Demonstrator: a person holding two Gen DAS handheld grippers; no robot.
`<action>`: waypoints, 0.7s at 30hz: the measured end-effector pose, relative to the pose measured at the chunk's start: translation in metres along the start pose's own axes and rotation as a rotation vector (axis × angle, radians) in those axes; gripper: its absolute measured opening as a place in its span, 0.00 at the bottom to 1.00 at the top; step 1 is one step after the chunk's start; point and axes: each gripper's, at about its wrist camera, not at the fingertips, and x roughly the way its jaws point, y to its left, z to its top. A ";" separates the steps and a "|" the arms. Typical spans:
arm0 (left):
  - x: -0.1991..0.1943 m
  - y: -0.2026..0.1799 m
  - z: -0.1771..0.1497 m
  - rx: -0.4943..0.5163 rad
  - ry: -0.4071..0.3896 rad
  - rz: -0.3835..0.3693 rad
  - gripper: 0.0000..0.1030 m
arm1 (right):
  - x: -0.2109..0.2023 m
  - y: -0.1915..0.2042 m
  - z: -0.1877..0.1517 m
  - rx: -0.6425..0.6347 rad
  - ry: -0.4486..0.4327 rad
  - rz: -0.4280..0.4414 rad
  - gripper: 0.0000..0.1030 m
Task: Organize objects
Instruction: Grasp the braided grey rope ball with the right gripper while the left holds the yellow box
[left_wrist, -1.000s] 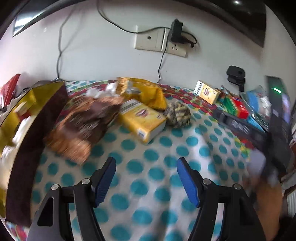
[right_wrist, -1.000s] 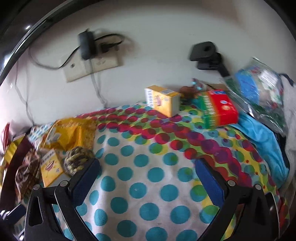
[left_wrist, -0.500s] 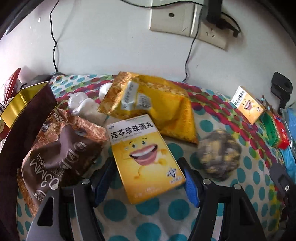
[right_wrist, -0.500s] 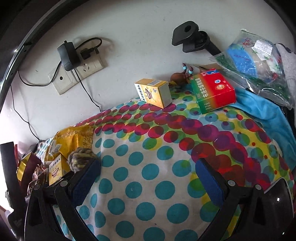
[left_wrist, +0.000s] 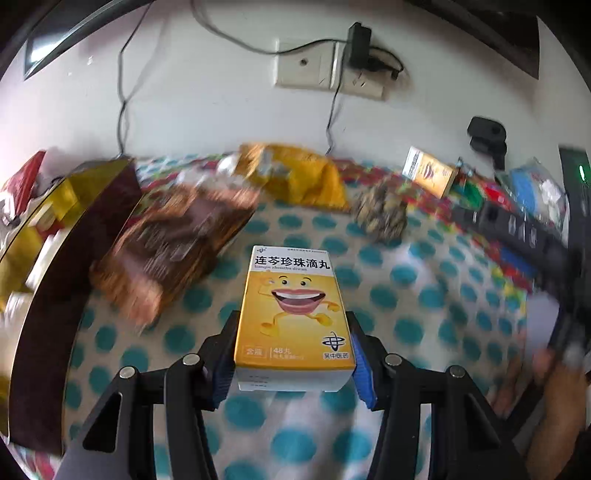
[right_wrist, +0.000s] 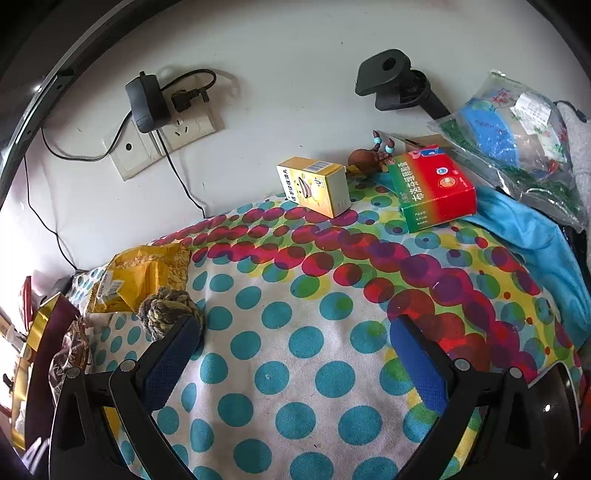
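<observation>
My left gripper (left_wrist: 293, 354) is shut on a yellow medicine box (left_wrist: 293, 314) with a smiling cartoon face and holds it above the polka-dot cloth (left_wrist: 406, 332). A second, matching yellow box (right_wrist: 314, 186) lies by the wall next to a red-and-green box (right_wrist: 432, 188); it also shows in the left wrist view (left_wrist: 428, 175). My right gripper (right_wrist: 291, 354) is open and empty over the cloth (right_wrist: 303, 314), with a rope ball (right_wrist: 168, 310) at its left finger.
A yellow snack bag (left_wrist: 295, 177), a brown snack bag (left_wrist: 173, 243) and a gold-and-maroon box (left_wrist: 55, 229) lie at the left. A blue cloth (right_wrist: 535, 240) and a plastic bag (right_wrist: 509, 136) lie at the right. Sockets and cables (right_wrist: 162, 122) hang on the wall.
My left gripper closed on the yellow box and lifted it back off the snack pile. My right gripper stayed open and shifted only slightly.
</observation>
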 end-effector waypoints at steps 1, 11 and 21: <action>-0.002 0.003 -0.005 -0.001 0.007 0.006 0.51 | 0.000 0.002 0.000 -0.009 0.000 -0.003 1.00; -0.017 0.028 -0.031 0.011 -0.002 0.041 0.50 | 0.013 0.065 -0.003 -0.307 0.059 0.010 1.00; -0.017 0.033 -0.031 -0.022 -0.003 0.000 0.50 | 0.059 0.121 -0.009 -0.511 0.150 -0.015 0.93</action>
